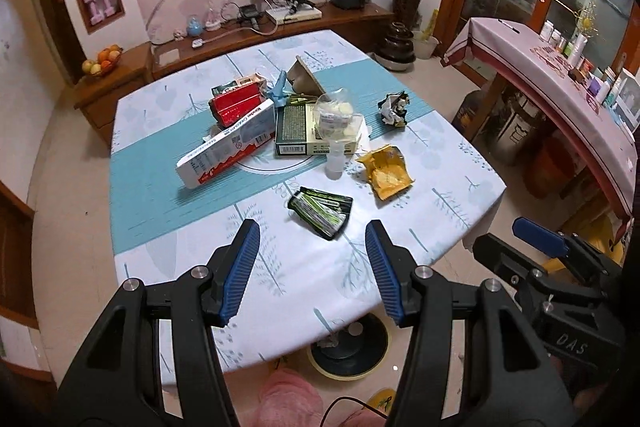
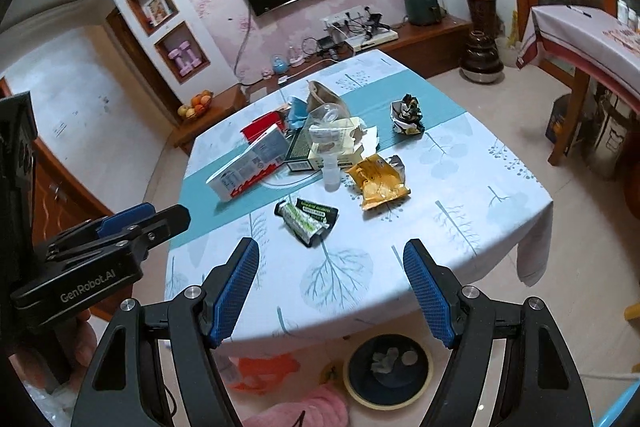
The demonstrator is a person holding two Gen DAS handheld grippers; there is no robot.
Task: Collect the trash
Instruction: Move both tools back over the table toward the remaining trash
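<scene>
Trash lies scattered on a table [image 1: 440, 167] with a white-and-teal cloth. Nearest is a green-and-black wrapper [image 1: 322, 211] [image 2: 308, 219]. Beyond it lie a yellow wrapper [image 1: 386, 169] [image 2: 378, 181], a crumpled foil wrapper [image 1: 394, 109] [image 2: 408, 115], a white-and-red chocolate box [image 1: 228, 147] [image 2: 250, 163], a red box [image 1: 236, 105], a green box [image 1: 292, 131] and a clear plastic bottle [image 1: 336, 123] [image 2: 330, 147]. My left gripper [image 1: 312, 245] hovers open above the table's near edge, short of the green wrapper, holding nothing. My right gripper [image 2: 332, 257] hangs beside it, open and empty.
A black bin with a yellow rim [image 1: 348, 351] [image 2: 386, 371] stands on the floor under the table's near edge. A wooden TV bench [image 1: 280, 39] runs along the far wall. A second covered table [image 1: 560, 75] with bottles stands at the right.
</scene>
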